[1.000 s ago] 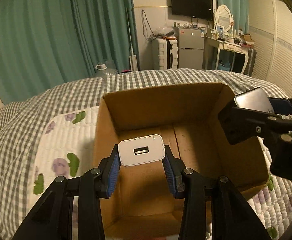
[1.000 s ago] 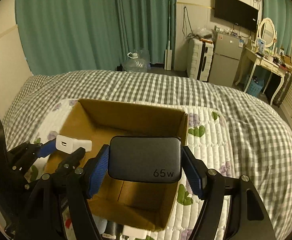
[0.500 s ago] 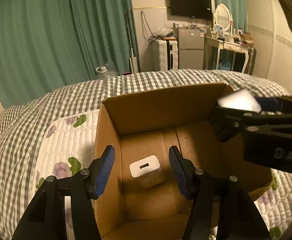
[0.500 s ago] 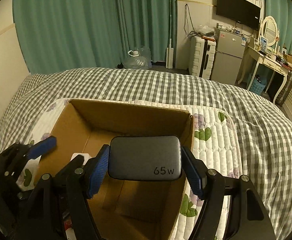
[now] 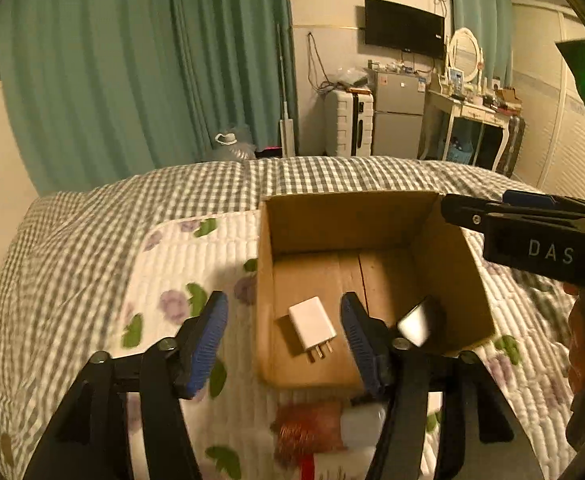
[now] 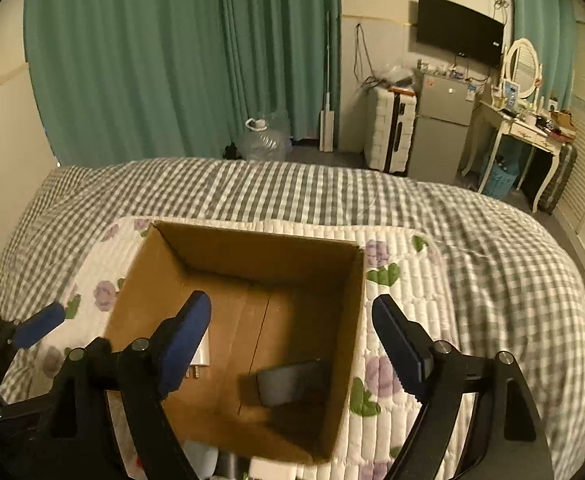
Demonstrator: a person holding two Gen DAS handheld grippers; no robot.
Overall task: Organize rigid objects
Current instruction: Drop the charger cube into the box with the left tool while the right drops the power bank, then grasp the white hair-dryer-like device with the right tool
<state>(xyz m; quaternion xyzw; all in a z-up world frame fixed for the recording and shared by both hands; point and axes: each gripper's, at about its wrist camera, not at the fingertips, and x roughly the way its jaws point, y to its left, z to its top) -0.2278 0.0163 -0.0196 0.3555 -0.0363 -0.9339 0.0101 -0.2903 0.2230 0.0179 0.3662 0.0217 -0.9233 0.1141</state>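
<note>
White charger (image 5: 311, 325) flat in cardboard box (image 5: 348, 216) — prongs toward 5 o'clock. Dark slab charger (image 6: 290, 383) at 3 o'clock. Left gripper (image 5: 284, 340) and right gripper (image 6: 291, 340) spread wide — holding nothing.

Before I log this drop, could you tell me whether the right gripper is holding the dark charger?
No, the right gripper is open and the dark charger lies inside the cardboard box.

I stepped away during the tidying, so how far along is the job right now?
Done: the white charger and dark charger lie in the cardboard box. In hand: nothing; left gripper and right gripper are open. Left: blurred items near the box.
</note>
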